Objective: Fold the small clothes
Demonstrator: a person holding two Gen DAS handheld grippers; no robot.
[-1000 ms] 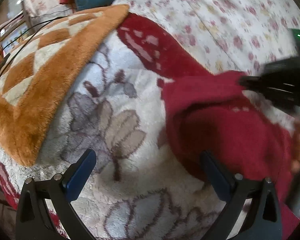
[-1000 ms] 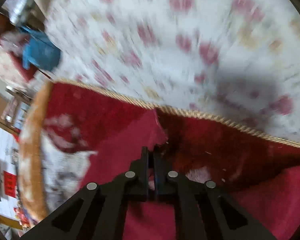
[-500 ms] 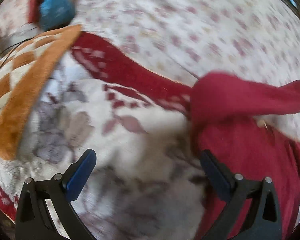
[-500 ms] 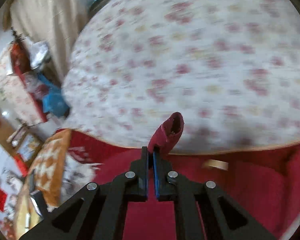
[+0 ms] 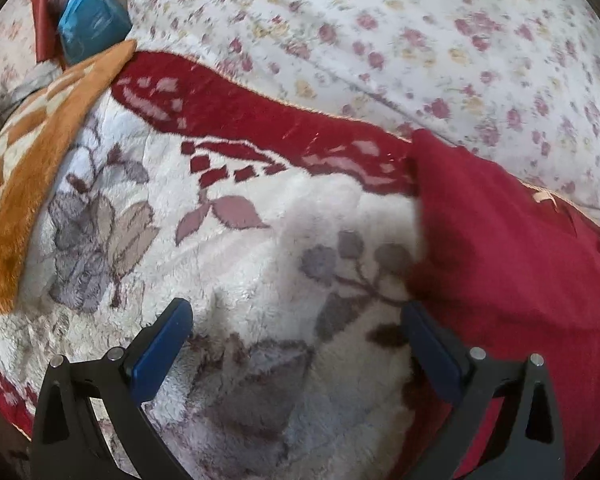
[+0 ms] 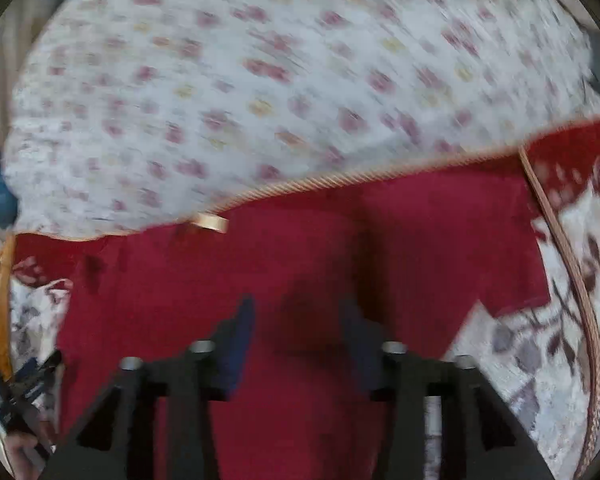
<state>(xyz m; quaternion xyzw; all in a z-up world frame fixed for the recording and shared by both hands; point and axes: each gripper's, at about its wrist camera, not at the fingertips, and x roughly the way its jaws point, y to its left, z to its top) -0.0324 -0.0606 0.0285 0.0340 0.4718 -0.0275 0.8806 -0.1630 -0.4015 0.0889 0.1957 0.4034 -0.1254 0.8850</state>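
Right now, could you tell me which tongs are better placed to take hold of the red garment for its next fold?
Right. The right tongs hang open directly over the red garment. The left tongs, also open, sit over the floral blanket, with the garment off to their side.

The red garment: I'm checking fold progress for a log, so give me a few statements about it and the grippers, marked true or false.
1. The right gripper is clamped on the red garment. False: its jaws are apart, holding nothing.
2. The left gripper is open. True.
3. The red garment lies on the fleece blanket. True.
4. The orange checked blanket covers the garment. False: it lies apart, at the far left.
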